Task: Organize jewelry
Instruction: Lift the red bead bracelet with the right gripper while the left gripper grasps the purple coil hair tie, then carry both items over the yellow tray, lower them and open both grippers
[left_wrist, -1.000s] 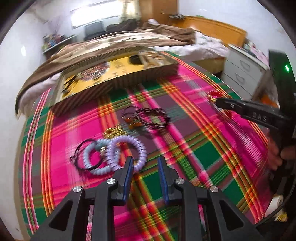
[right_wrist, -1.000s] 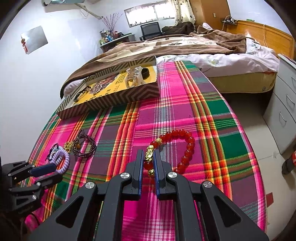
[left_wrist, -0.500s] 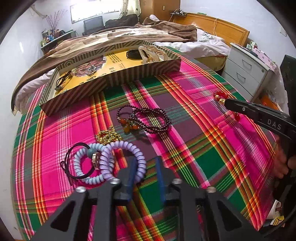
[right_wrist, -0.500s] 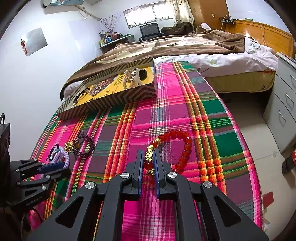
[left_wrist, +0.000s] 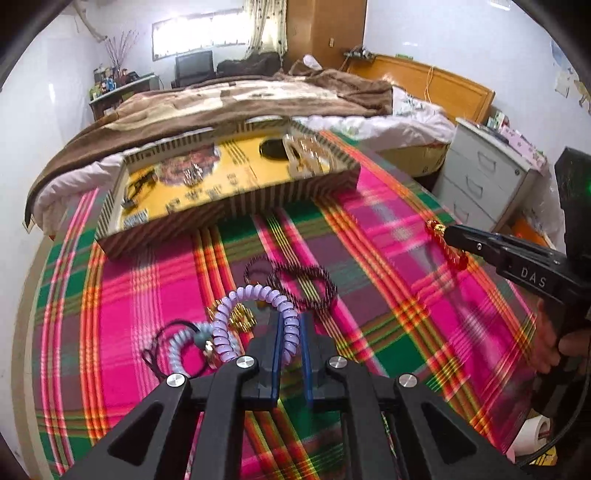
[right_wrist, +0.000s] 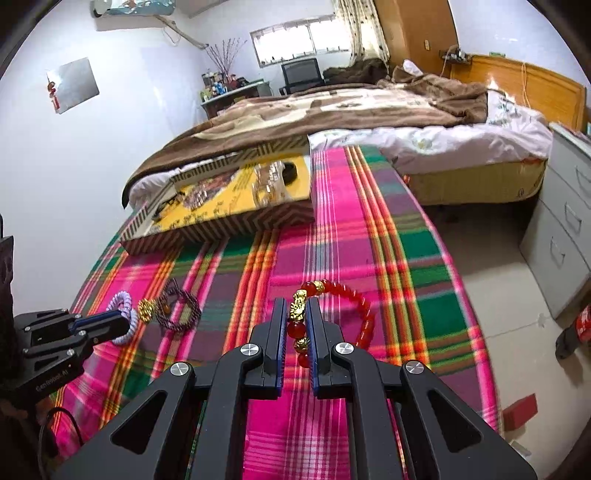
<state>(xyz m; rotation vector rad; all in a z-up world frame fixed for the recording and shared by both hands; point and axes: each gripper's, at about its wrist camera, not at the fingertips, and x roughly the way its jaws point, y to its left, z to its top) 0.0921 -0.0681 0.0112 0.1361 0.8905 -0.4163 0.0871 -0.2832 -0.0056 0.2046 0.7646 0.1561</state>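
Both grippers are built of matte black plastic with triangular cut-outs and round silver screw heads. The left gripper (left_wrist: 290, 334) fingers are lined with blue pads (left_wrist: 305, 354), as are the right gripper (right_wrist: 296, 326) fingers. "DAS" is printed on the right body, beside a green light. Bare skin is seen on the right hand (left_wrist: 554, 341).

Plaid cloth (right_wrist: 369, 236) covers bench. Bed (right_wrist: 461, 147) behind, brown blanket (right_wrist: 332, 107) rumpled on top. Grey drawer cabinet (left_wrist: 484, 184) beside bed. Mirror (right_wrist: 74, 85) on white wall. Black chair (right_wrist: 301, 72) under window (right_wrist: 303, 40).
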